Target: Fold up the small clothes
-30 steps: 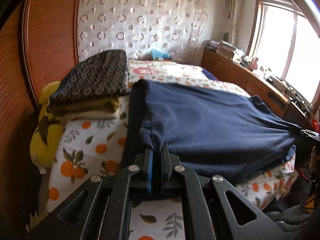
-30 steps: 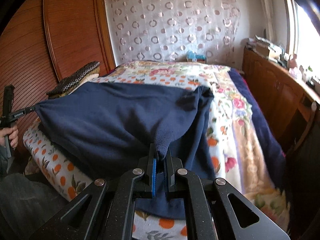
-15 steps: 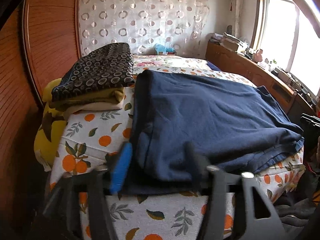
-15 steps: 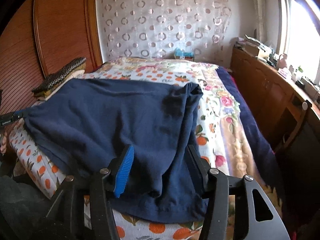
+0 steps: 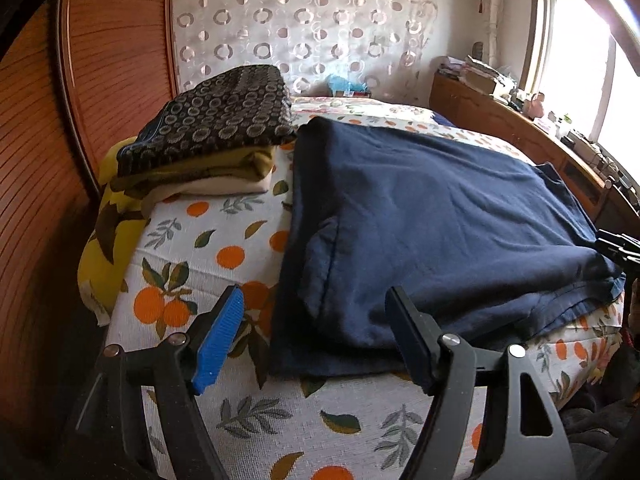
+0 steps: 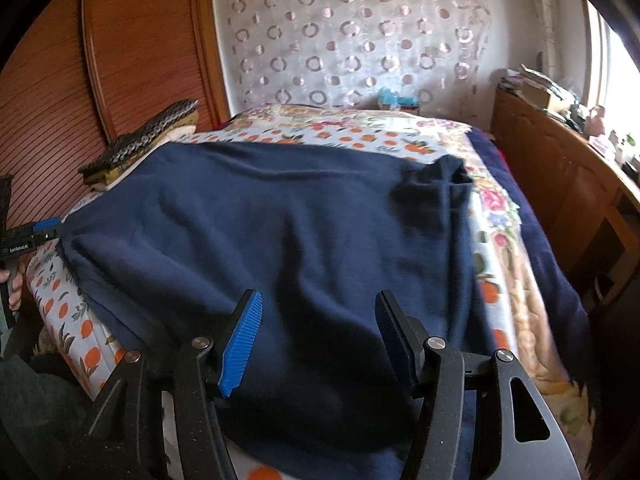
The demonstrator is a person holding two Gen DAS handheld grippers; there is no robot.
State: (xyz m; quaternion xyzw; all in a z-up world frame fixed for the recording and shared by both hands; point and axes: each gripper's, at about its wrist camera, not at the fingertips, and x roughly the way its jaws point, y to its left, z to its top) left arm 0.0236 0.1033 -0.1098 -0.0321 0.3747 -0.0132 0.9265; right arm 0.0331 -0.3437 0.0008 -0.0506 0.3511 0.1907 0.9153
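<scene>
Navy garment (image 5: 432,216) lay spread and folded over at the near end of the bed (image 5: 224,240), on the orange-and-leaf print cover, near edge drooping over the mattress front in the right wrist view (image 6: 304,240). Bunched into a dark lump at its far right corner. Flanked on the left by a stack of 3 folded clothes (image 5: 208,136), dark ring-patterned piece on top, olive and cream beneath, just beside the garment's left edge but not overlapping it. Left gripper (image 5: 316,340) stood wide at the garment's near left corner, jaws just opened further, blue pad (image 5: 220,340) over the print cover and the black finger over the cloth, fabric lying between them but unpressed. Right gripper (image 6: 316,340) likewise wide, jaws just opened further, poised above the garment's near right part, cloth between the fingers but not pinched. Seen too at the left edge of the right wrist view: the other gripper's tip against the garment's corner, with part of a hand (image 6: 14,292) on its handle. Beyond: yellow pillow (image 5: 104,240), wooden wardrobe (image 5: 100,60), ring-patterned curtain (image 5: 312,24), cluttered wooden sideboard (image 5: 520,128) under a bright window (image 5: 580,60).
</scene>
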